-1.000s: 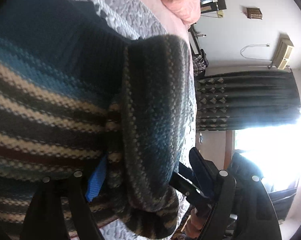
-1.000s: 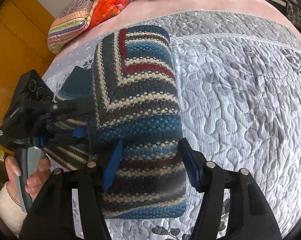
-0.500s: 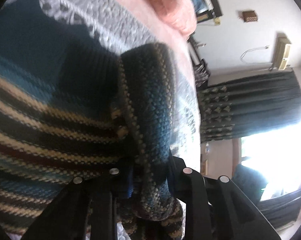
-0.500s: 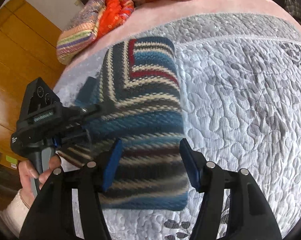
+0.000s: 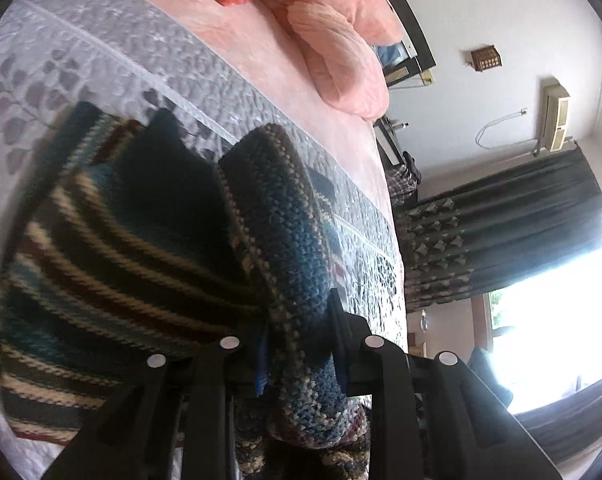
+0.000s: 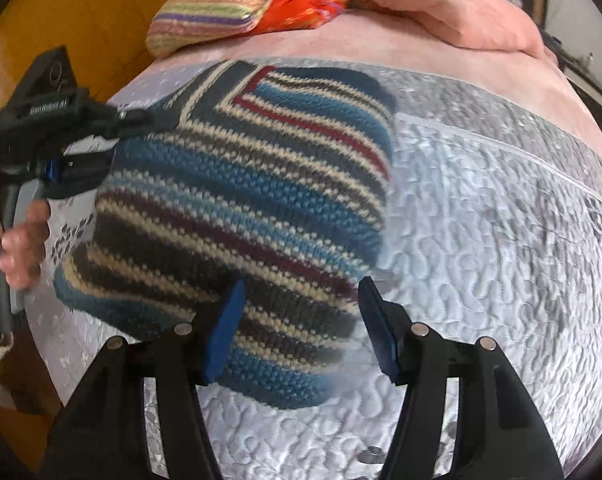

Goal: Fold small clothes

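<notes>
A knitted sweater (image 6: 241, 200) striped in blue, cream, dark grey and red lies folded on a grey quilted bedspread (image 6: 481, 240). My left gripper (image 5: 299, 344) is shut on a thick folded edge of the sweater (image 5: 141, 248), with the fold standing up between its fingers. In the right wrist view the left gripper (image 6: 109, 140) reaches the sweater's left side, held by a hand (image 6: 17, 236). My right gripper (image 6: 303, 328) is open, its blue pads (image 6: 225, 328) spread over the sweater's near edge without pinching it.
Pink bedding (image 6: 441, 8) and colourful cushions (image 6: 229, 12) are piled at the head of the bed. A wooden wardrobe (image 6: 81, 20) stands to the left. Dark curtains (image 5: 501, 232) and a bright window (image 5: 561, 320) are beyond the bed's far side.
The left gripper went from open to shut on the sweater's folded edge and has drawn it back, so the sweater sits skewed. The right gripper stays open.
</notes>
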{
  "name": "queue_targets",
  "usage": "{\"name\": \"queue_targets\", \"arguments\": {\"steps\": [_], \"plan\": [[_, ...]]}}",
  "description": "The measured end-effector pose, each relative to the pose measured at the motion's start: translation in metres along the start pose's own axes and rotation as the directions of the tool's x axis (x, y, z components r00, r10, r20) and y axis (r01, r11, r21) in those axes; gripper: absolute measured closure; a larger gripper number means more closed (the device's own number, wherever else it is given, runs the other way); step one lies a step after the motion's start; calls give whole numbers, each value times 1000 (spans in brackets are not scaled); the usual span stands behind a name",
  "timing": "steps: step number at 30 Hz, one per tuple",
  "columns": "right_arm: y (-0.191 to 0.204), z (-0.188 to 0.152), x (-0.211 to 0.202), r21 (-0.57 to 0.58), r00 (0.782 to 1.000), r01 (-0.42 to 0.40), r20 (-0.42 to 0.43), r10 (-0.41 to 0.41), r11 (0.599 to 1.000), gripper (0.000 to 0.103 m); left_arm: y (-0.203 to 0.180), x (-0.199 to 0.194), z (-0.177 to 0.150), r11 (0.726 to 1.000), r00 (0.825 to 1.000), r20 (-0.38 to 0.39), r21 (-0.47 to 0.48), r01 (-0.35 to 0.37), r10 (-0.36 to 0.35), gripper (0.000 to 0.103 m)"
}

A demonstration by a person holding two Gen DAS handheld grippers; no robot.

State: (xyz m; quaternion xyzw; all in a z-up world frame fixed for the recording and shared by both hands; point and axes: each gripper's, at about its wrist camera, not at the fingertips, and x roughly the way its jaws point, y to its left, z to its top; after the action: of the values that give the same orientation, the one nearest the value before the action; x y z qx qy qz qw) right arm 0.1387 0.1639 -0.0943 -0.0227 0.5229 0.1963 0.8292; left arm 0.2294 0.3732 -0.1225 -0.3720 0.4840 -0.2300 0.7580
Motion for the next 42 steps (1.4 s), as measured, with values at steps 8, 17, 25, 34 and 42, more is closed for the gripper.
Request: {"name": "queue_targets", "arguments": {"steps": [8, 17, 25, 34, 42], "plan": [[36, 2, 14, -36, 998, -64, -20, 63, 997, 44, 11, -33, 1, 1000, 998, 56, -21, 10, -8, 78], [79, 13, 34, -79, 992, -119, -46, 116, 990, 44, 55, -75, 11, 999, 992, 115, -35, -39, 43, 78], [89, 12, 57, -88, 991, -111, -88, 103, 990, 43, 100, -59, 10, 990, 995, 67, -125, -65, 74, 74], [80, 17, 61, -51, 984, -148, -103, 143, 988, 42, 74, -95, -19, 990, 991, 72, -95, -108, 115, 38], [78, 19, 55, -34, 983, -156, -103, 152, 987, 44, 60, -83, -66, 987, 991, -46, -92, -133, 129, 32]]}}
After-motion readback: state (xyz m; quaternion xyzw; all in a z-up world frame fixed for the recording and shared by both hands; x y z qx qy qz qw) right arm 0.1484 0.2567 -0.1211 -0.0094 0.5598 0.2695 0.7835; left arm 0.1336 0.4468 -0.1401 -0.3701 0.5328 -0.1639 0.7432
